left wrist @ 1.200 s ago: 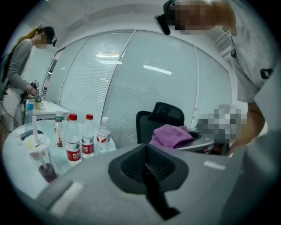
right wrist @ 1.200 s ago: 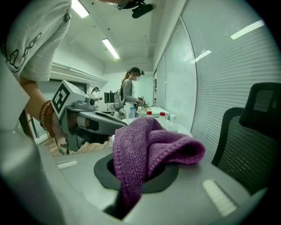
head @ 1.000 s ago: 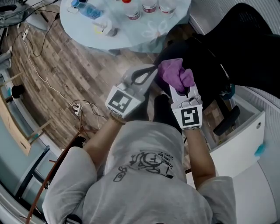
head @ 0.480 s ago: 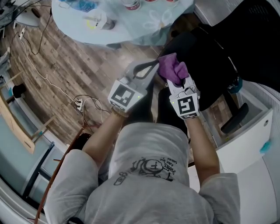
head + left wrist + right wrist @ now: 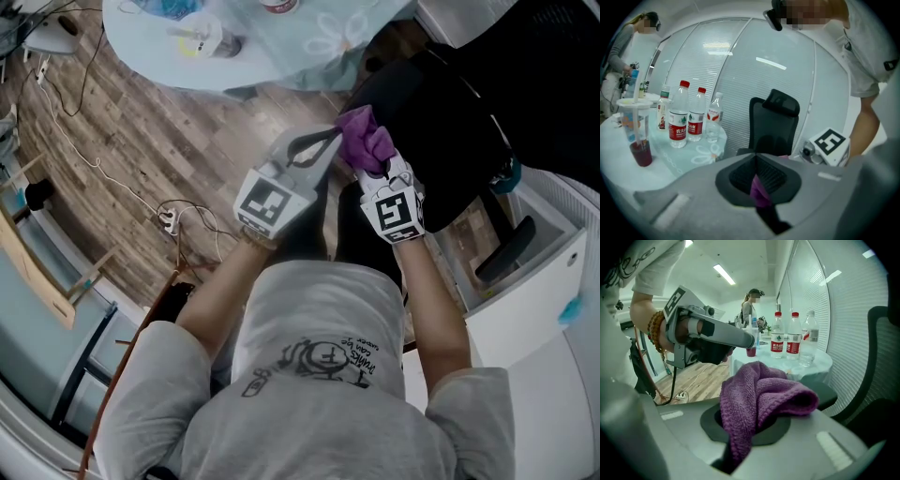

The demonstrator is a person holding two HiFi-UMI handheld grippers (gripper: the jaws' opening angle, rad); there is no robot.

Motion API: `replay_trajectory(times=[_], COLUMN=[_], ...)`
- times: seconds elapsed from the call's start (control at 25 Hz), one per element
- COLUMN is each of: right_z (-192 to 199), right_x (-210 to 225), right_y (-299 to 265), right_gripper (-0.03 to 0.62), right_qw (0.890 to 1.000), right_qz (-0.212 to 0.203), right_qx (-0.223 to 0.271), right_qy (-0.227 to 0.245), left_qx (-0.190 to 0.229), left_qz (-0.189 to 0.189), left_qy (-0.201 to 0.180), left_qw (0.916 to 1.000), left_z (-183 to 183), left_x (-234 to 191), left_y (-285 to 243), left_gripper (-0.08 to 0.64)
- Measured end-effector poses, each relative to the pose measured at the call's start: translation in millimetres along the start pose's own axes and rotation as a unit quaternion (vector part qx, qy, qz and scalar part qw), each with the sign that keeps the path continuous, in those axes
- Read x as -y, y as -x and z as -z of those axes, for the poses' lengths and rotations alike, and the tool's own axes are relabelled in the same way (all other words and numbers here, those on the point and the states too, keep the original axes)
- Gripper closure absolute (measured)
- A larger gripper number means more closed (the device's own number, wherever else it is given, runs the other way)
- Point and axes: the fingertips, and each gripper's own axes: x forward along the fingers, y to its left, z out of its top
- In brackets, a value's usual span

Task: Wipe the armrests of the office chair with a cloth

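A person, seen from above, is holding a two-jaw gripper in each hand beside a black office chair (image 5: 469, 103).

One purple knitted cloth (image 5: 366, 142) is hanging in the air between the two tools, above the front edge of the chair and clear of the floor. The right gripper (image 5: 378, 171) is clamping down on the cloth, and most of it is bunching up over that gripper's jaws. The left gripper (image 5: 758, 176) is pinching a thin strip of the same cloth between its closed pads, so both tools are gripping it at once.

As for progress, the cloth is being carried but is not pressing on any part of the chair. One dark bar that looks like an armrest (image 5: 503, 251) is lying well apart from the cloth, at the chair's far side. The wiping appears not to be under way, and both armrests seem to be left to do. No view shows whether either has been cleaned.

By count:
- One cloth, one chair and two grippers.
- One round table (image 5: 309, 56).
- Three water bottles (image 5: 678, 117) near the table's edge closest to the chair.
- One lidded cup (image 5: 636, 131) with a straw and a red drink, at the table's opposite edge.
- One other person (image 5: 747, 317), standing beyond the table.
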Motion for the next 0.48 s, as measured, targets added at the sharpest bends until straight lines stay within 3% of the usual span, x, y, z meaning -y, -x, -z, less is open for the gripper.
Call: replay_trajectory(times=[0.48], right_z=[2], right_x=[52], right_y=[1], right_gripper=[0.557], right_qw=[0.999], right_qz=[0.041], right_qx=[-0.021], right_qy=[0.009], left_qx=[-0.003], left_qz=[0.001], left_qy=[-0.002], left_qw=[1.0], left_z=[1], left_x=[-2], left_y=[-1], left_gripper=[0.56])
